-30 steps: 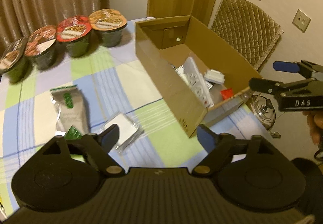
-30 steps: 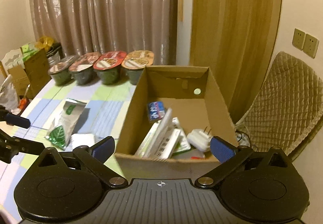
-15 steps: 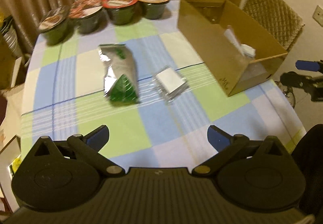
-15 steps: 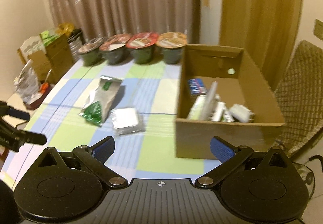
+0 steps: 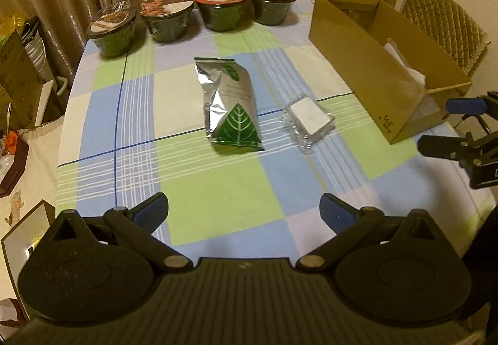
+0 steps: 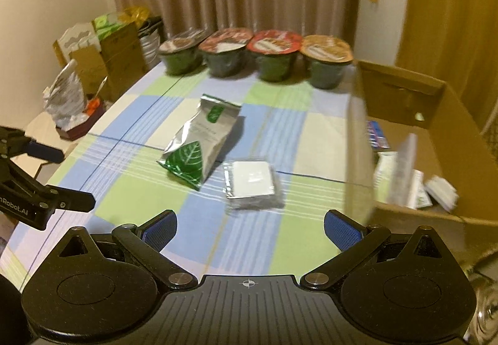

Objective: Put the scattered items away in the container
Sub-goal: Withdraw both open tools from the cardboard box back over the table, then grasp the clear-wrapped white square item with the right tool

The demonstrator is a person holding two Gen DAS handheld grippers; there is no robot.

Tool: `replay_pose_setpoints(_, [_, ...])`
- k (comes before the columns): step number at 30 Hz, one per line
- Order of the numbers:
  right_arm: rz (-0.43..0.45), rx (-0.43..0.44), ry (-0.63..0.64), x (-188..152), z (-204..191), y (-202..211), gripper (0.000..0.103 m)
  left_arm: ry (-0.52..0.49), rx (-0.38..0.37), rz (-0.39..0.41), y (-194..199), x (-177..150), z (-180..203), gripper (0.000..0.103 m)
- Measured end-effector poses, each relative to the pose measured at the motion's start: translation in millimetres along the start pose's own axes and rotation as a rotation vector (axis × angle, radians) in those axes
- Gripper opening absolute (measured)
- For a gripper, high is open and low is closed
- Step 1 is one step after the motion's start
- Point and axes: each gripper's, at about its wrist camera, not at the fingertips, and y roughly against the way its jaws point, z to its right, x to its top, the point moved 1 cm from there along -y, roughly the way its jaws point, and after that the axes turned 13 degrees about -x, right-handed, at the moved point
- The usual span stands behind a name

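A silver pouch with a green leaf (image 5: 228, 103) (image 6: 199, 144) lies flat in the middle of the checked tablecloth. Just right of it rests a small clear-wrapped white packet (image 5: 308, 120) (image 6: 252, 184). The brown cardboard box (image 5: 351, 64) (image 6: 401, 89) stands at the table's right side and holds several small packs. My left gripper (image 5: 244, 212) hovers open over the near part of the cloth, nothing between its fingers. My right gripper (image 6: 250, 226) is open too, just short of the white packet, nothing between its fingers.
Four lidded noodle bowls (image 5: 218, 7) (image 6: 255, 57) line the far edge by the curtain. A quilted chair back (image 5: 442, 24) stands behind the box. Cartons and bags (image 6: 102, 52) crowd the floor left of the table (image 5: 199, 189).
Both views have swung left from the box toward the middle of the table. The pouch and white packet now sit ahead of both grippers. My left gripper's fingers stand wider apart than a second ago.
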Motion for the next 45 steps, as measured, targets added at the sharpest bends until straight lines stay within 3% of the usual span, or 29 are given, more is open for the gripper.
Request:
replay_pose_setpoints(6, [-0.029,0.024,0.063,7,-18,-49,0.103,-0.013,0.0,-0.003,-22,9,-20,0.102])
replay_pose_setpoints(18, [-0.06,0.022,0.126,19,-16,-129,0.103,-0.077,-0.005,0.014,-75,29,-42,0.101])
replay_pose_setpoints(32, [-0.11,0.049,0.141,19,-12,-173,0.103,-0.083,-0.037,0.012,-117,40,-52,0.101])
replay_pose_setpoints(33, [-0.112,0.051,0.14,20,-11,-174,0.09,-0.082,-0.04,0.011,-119,40,-52,0.101])
replay_pose_setpoints(34, [-0.118,0.061,0.142,20,-10,-176,0.084,-0.084,-0.042,0.009,-121,41,-52,0.101])
replay_pose_setpoints(37, [-0.111,0.062,0.159,20,-12,-174,0.075,-0.092,-0.042,0.006,-126,43,-52,0.101])
replay_pose_setpoints(45, [-0.053,0.004,0.16,20,-12,-165,0.072,-0.111,-0.04,0.011,-135,48,-52,0.101])
